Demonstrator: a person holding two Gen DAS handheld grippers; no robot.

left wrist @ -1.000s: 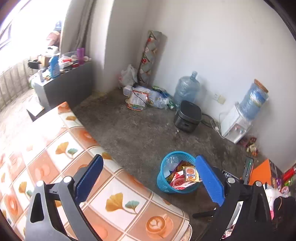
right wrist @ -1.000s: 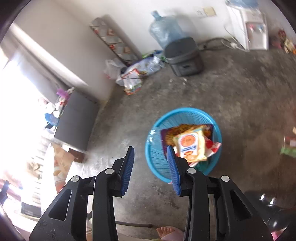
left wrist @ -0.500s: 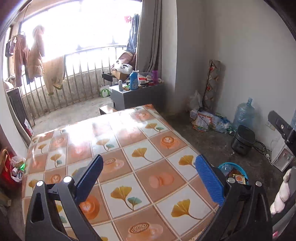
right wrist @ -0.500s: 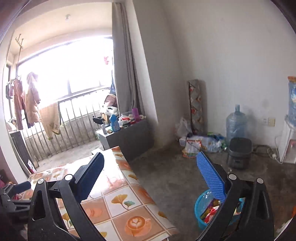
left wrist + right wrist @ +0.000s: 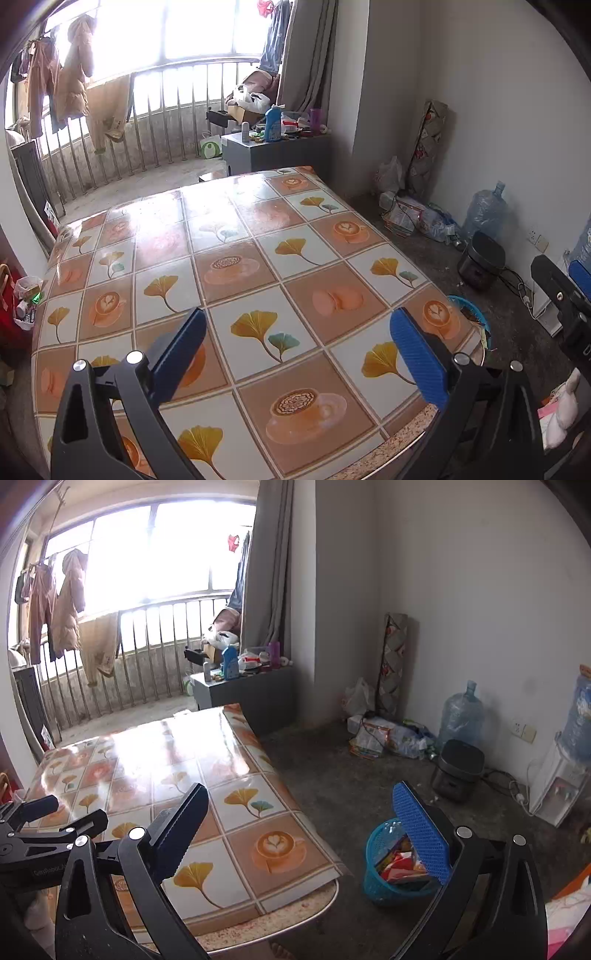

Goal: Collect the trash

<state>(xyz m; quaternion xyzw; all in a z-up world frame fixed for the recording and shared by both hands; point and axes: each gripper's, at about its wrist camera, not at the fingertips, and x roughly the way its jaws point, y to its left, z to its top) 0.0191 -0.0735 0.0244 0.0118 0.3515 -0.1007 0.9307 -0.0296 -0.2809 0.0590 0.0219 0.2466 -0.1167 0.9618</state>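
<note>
Both hand-held grippers are spread wide with nothing between the pads: the left hand-held gripper [image 5: 295, 354] hangs over the tiled worktop [image 5: 240, 258], the right hand-held gripper [image 5: 299, 823] over its near corner. The blue trash basket [image 5: 384, 867], full of wrappers [image 5: 399, 860], stands on the floor just beside that corner. Along the wall sit a rice cooker [image 5: 458, 770], a water jug [image 5: 461, 712] and a dispenser [image 5: 561, 786].

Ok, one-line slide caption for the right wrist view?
Open right gripper above patterned table; blue basket of wrappers on floor.
</note>
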